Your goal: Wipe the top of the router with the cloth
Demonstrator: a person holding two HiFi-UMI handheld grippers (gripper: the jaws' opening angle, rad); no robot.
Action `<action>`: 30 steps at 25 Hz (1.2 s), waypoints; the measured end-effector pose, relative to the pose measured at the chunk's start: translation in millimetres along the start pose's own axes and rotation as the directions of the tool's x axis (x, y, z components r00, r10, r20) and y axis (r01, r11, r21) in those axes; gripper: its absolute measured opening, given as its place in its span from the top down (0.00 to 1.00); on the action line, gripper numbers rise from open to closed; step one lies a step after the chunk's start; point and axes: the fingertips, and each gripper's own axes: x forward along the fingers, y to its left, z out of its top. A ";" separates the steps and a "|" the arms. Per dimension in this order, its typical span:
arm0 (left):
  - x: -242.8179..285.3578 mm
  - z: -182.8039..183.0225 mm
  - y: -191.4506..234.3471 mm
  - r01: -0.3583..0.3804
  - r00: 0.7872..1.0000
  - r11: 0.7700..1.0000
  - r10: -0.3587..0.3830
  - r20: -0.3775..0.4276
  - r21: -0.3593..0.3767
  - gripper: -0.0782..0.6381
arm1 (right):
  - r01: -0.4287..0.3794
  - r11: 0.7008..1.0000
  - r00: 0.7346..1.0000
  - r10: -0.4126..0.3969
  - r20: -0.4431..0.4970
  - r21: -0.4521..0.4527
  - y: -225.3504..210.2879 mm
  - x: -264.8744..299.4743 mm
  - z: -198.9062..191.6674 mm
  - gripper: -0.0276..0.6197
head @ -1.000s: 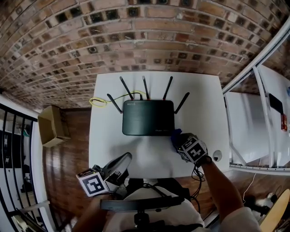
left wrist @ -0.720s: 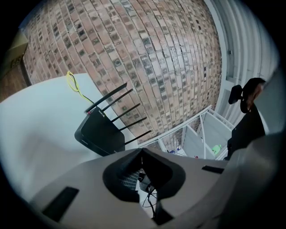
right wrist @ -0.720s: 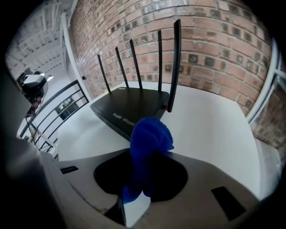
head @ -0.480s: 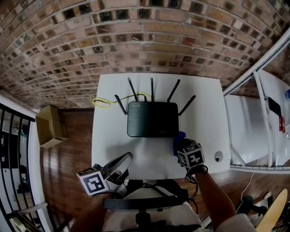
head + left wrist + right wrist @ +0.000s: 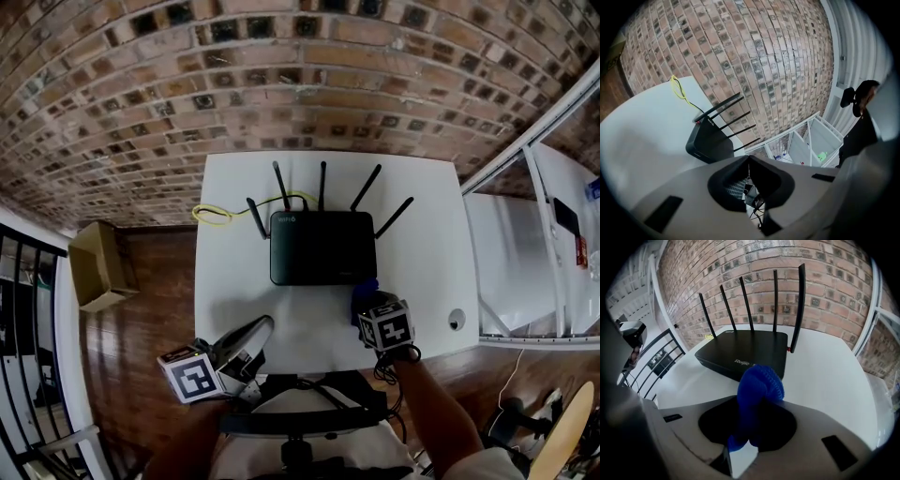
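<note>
A black router [image 5: 322, 247] with several upright antennas lies flat near the back of the white table [image 5: 225, 300]; it also shows in the right gripper view [image 5: 745, 351] and the left gripper view [image 5: 708, 140]. My right gripper [image 5: 367, 298] is shut on a blue cloth [image 5: 757, 394], which sticks up folded between the jaws just short of the router's front right corner. The cloth [image 5: 364, 287] peeks out beside that corner in the head view. My left gripper [image 5: 251, 336] hangs at the table's front left edge, shut with nothing in it.
A yellow cable [image 5: 214, 213] loops behind the router at the back left. A small round white object [image 5: 457, 320] sits near the table's right edge. A cardboard box [image 5: 94, 266] stands on the wooden floor to the left. White shelving [image 5: 534, 253] lies on the right.
My right gripper with the blue cloth has edged left and toward the router's front right corner. The left gripper has held still.
</note>
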 end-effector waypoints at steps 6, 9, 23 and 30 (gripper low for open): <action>-12.5 7.2 8.0 0.002 1.000 1.000 -0.002 0.003 -0.003 0.88 | -0.023 1.000 1.000 0.023 0.006 0.011 31.8 15.5 9.2 0.79; -19.9 11.7 12.8 -0.004 1.000 1.000 0.004 0.011 -0.003 0.88 | -0.010 0.999 1.000 0.010 -0.002 0.052 41.8 21.3 12.2 0.79; -44.4 27.0 29.8 -0.003 1.000 1.000 0.003 0.024 -0.014 0.88 | -0.010 0.994 1.000 0.009 0.016 0.111 103.1 40.5 38.5 0.79; -58.4 35.9 38.1 -0.006 0.999 1.000 0.007 0.048 -0.025 0.88 | -0.055 0.991 0.998 0.055 0.005 0.126 148.4 55.4 52.0 0.79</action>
